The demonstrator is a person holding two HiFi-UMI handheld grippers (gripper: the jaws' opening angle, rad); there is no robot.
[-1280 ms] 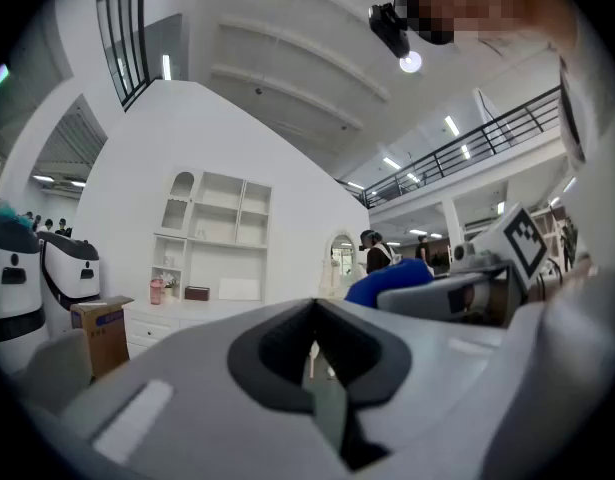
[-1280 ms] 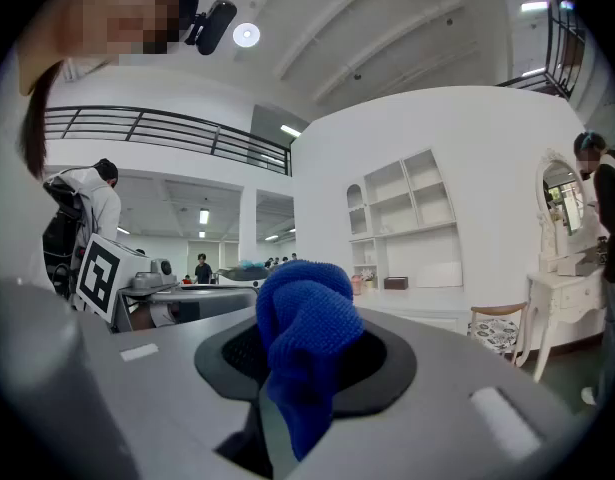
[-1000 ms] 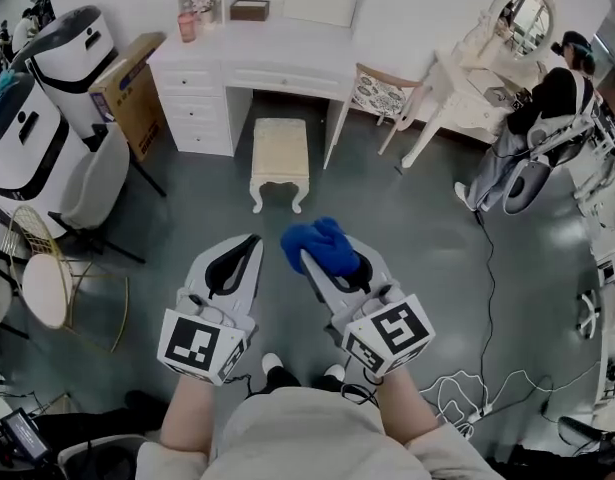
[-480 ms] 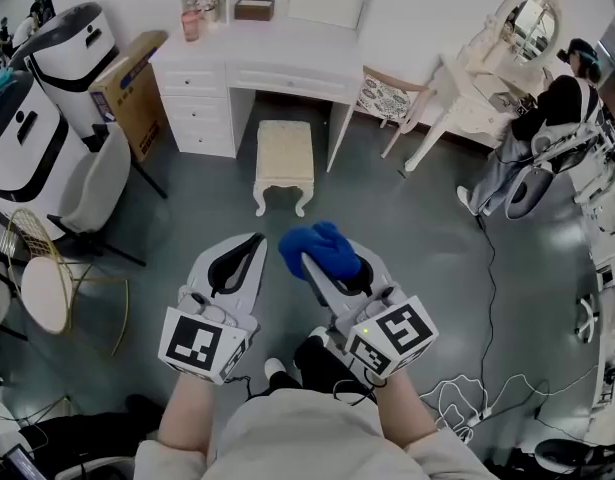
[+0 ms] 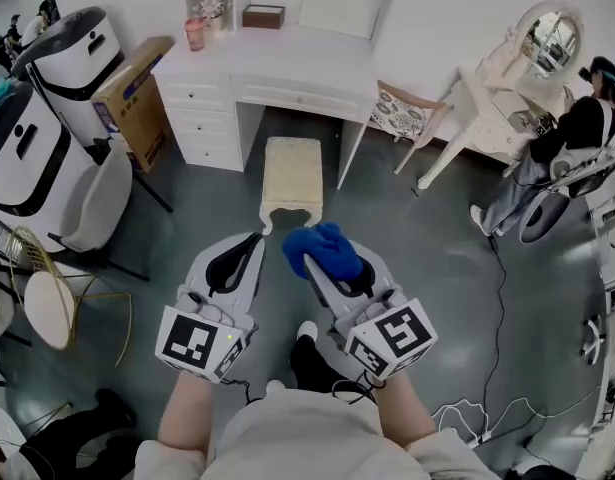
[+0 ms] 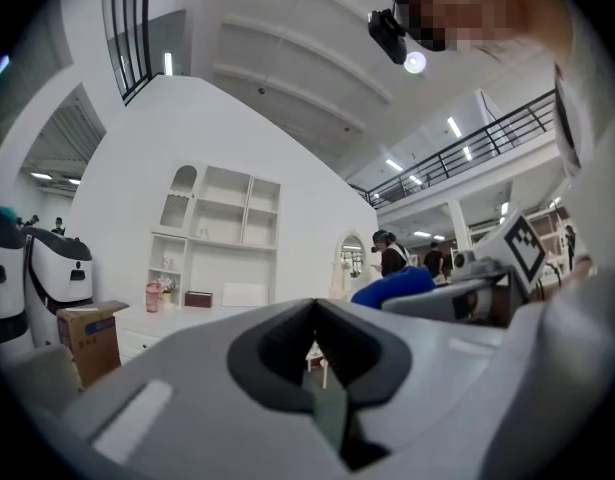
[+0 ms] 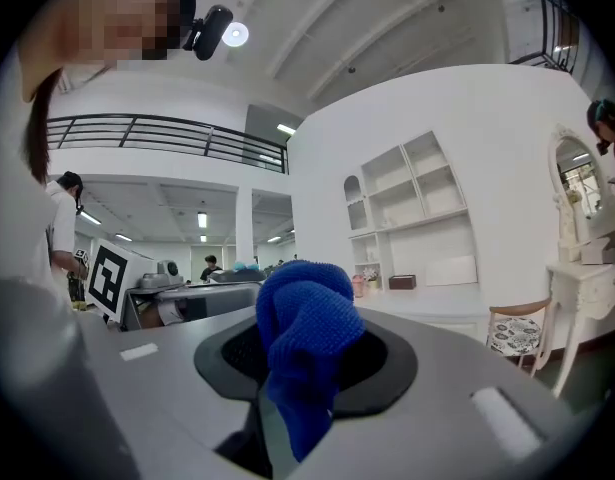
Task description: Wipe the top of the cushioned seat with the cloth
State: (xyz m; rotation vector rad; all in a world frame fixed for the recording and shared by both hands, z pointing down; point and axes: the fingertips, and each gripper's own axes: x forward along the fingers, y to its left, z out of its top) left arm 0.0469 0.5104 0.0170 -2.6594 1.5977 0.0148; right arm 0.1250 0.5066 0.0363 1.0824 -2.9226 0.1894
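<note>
Left gripper [image 5: 253,240]: jaws together, nothing held between them. The left gripper view confirms this, with the two tips meeting [image 6: 315,310].

Right gripper [image 5: 313,260]: jaws clamped on the blue cloth [image 5: 322,249]. The cloth is bunched into a lump that stands up past the jaw tips [image 7: 301,348].

Both grippers are held side by side in front of the person, tips pointing to 12 o'clock, with the left one just beside the right at its 9 o'clock.

Cushioned seat [image 5: 292,171]: a cream stool with white curved legs, standing on the grey floor [image 5: 427,258] at 12 o'clock from the grippers. Its far end is partly tucked under the white desk [image 5: 277,60]. The cloth appears clear of the seat top, although the steep downward angle makes the gap hard to judge.

Surroundings: a cardboard box [image 5: 133,93] leans at 10 o'clock. A chair with a patterned pad [image 5: 403,114] stands at 1 o'clock.
</note>
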